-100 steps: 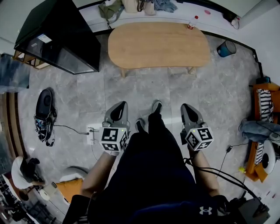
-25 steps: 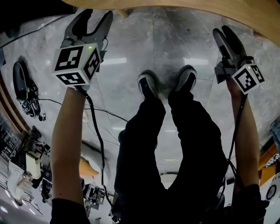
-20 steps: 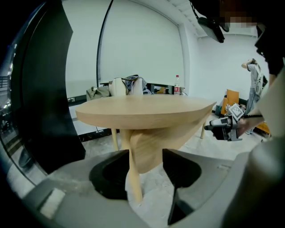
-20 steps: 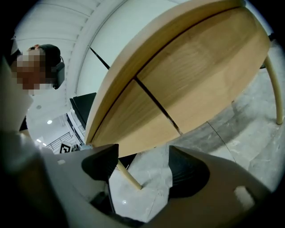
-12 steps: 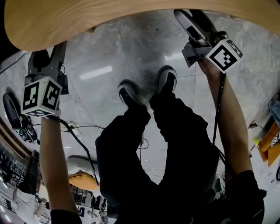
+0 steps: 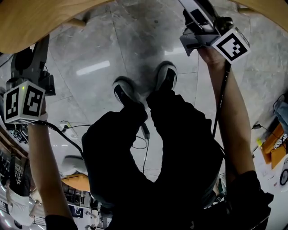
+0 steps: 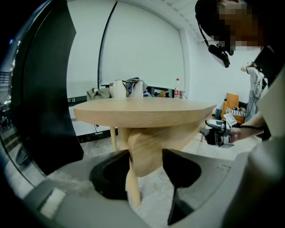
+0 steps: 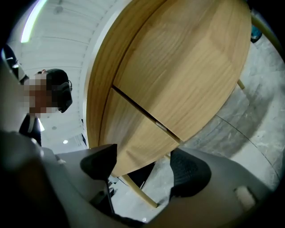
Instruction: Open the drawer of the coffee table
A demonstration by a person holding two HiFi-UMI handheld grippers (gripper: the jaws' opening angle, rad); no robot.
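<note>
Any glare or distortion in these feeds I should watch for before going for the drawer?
Head view: fisheye bows the table edge; light streaks glare on the floor. Left gripper view: bright wall backlights the table, left side vignetted black. Right gripper view: tilted, ceiling light flares top left, underside seam is sharp.

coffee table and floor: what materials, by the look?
Coffee table: light wood or wood veneer, matte; fine straight grain shows across its panels. Floor: grey stone or stone-look tile, polished; mottled veining, thin joint lines, glossy light reflections.
</note>
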